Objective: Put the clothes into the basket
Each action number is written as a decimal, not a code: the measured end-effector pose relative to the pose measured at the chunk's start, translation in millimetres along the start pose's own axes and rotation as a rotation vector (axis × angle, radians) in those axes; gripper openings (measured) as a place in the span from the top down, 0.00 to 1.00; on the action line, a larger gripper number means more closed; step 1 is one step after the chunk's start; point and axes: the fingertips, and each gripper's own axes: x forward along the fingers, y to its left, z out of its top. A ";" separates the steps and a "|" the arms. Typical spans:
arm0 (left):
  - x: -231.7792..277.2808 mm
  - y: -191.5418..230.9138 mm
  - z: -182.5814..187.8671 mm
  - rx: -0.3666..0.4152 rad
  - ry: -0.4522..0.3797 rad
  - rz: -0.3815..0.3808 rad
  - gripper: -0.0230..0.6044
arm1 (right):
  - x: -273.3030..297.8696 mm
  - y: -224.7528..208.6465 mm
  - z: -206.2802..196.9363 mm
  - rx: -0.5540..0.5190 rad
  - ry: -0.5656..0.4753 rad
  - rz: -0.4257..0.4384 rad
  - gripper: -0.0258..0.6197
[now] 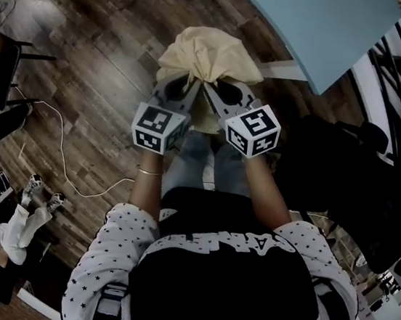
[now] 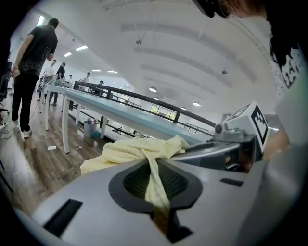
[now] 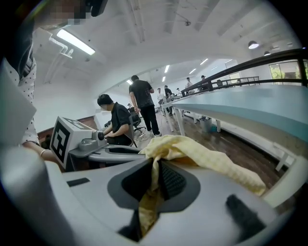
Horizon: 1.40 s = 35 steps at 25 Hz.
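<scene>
Yellow cloth [image 1: 211, 54] is clamped in my left hand-held gripper [image 1: 186, 88] and right hand-held gripper [image 1: 220, 91] — I'd release only above the basket.

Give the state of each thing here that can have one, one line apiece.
left gripper: shut on the yellow cloth, with a fold pinched between its pads.
right gripper: shut on the yellow cloth, close beside the left gripper.
yellow cloth: bunched and crumpled, held up by both grippers, not yet in any basket.
</scene>
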 end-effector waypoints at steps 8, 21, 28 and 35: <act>7.0 4.0 -21.6 -0.042 0.038 -0.001 0.91 | 7.3 -6.8 -18.7 0.029 0.058 -0.020 0.90; 10.4 15.1 -44.4 -0.079 0.085 -0.008 0.79 | 14.1 -20.5 -45.4 0.161 0.128 -0.032 0.83; 2.3 24.0 -66.0 -0.076 0.160 0.029 0.70 | 12.1 -19.3 -49.1 0.246 0.111 -0.018 0.79; -9.7 23.9 -78.2 -0.063 0.197 0.064 0.69 | 2.1 -22.9 -35.4 0.248 0.059 -0.049 0.79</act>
